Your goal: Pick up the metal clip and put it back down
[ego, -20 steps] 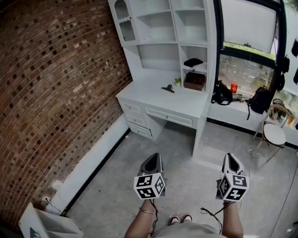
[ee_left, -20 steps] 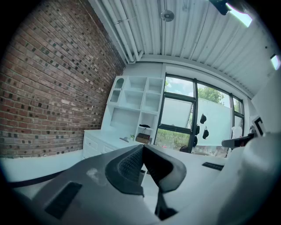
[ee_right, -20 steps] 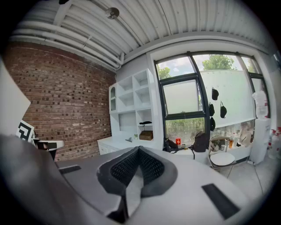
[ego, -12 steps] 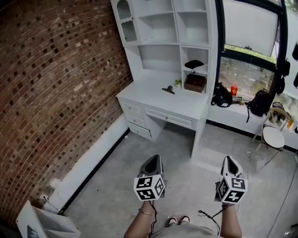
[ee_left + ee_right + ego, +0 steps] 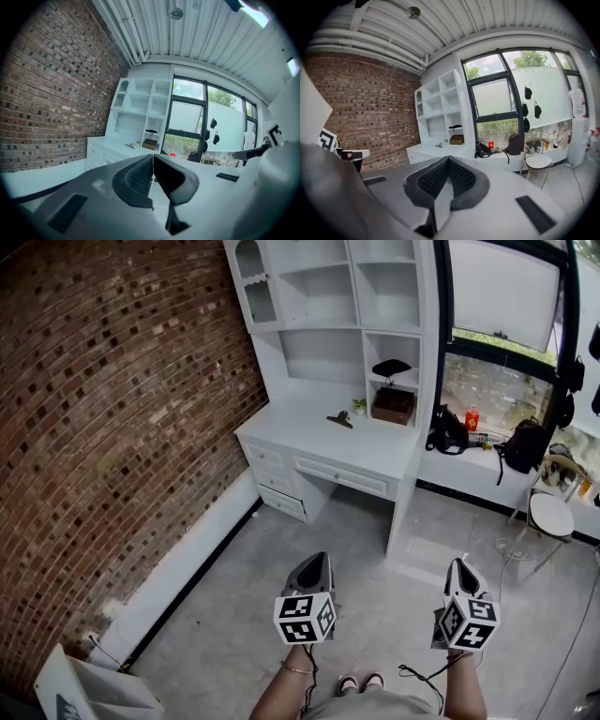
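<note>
A small dark metal clip [image 5: 338,418] lies on the white desk [image 5: 309,442] at the far side of the room; it shows tiny on the desk in the left gripper view [image 5: 130,146] and in the right gripper view [image 5: 438,145]. Both grippers hang well short of the desk, over the grey floor. My left gripper [image 5: 315,568] is shut with nothing in it, jaws pressed together [image 5: 152,164]. My right gripper [image 5: 463,567] is shut and empty too [image 5: 448,164].
A brick wall [image 5: 103,427] runs along the left. White shelves [image 5: 328,296] rise over the desk, holding a brown box [image 5: 393,404]. Bags [image 5: 448,430] sit on the window ledge, a round stool [image 5: 551,513] stands at right, a white box [image 5: 89,690] at lower left.
The view has shifted slightly and both grippers sit a little lower and to the right in the head view. Their jaws stay shut.
</note>
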Demonstrator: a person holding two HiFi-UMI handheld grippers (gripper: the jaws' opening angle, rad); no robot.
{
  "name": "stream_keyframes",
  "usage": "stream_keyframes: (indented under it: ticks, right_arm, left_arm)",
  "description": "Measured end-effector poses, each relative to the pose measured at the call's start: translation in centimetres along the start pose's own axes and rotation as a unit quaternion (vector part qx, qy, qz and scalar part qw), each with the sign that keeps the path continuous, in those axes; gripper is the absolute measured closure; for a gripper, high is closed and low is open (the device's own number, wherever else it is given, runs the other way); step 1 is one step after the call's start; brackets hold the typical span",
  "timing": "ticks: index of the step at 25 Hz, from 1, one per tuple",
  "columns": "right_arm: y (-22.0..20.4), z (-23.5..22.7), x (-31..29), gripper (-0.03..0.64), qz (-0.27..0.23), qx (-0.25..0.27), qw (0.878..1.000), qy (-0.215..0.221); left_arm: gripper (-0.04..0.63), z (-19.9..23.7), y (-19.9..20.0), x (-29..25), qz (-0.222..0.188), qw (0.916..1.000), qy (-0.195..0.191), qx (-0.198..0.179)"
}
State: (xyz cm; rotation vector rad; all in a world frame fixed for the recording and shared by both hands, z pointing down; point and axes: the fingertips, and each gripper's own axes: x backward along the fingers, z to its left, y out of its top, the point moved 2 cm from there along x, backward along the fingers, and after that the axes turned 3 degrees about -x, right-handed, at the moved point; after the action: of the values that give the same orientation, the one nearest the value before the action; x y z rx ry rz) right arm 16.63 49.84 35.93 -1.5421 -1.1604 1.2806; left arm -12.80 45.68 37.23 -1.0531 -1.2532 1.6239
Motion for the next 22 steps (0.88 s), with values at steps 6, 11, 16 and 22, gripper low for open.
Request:
stream_keyframes:
  ticks: [6,11,16,22]
  right_arm:
    - [0.5,-0.1,0.5,0.615,-0.002,-0.001,1.0,-0.01]
    - [0.2,-0.2,0.6,0.615,-0.002,0.0,1.0,-0.017]
    - [0.3,0.1,0.4,0.615,0.001,0.001,1.0,-0.02]
    - [-0.2,0.9,-0.1,0.615,0.005,0.001,1.0,-0.024]
  left_arm:
    - [0.581,-0.5,0.5,-0.2,-0.002,0.9999,-0.011,-0.002]
    - [0.58,-0.3,0.6,-0.3,-0.006,0.9999,-0.011,-0.004]
    - [0.545,0.2,0.8,-0.7,-0.003,0.9999,-0.014,0.0]
    - [0.489,1.0,0.6,-0.9,0.005,0.9997,-0.021,-0.013]
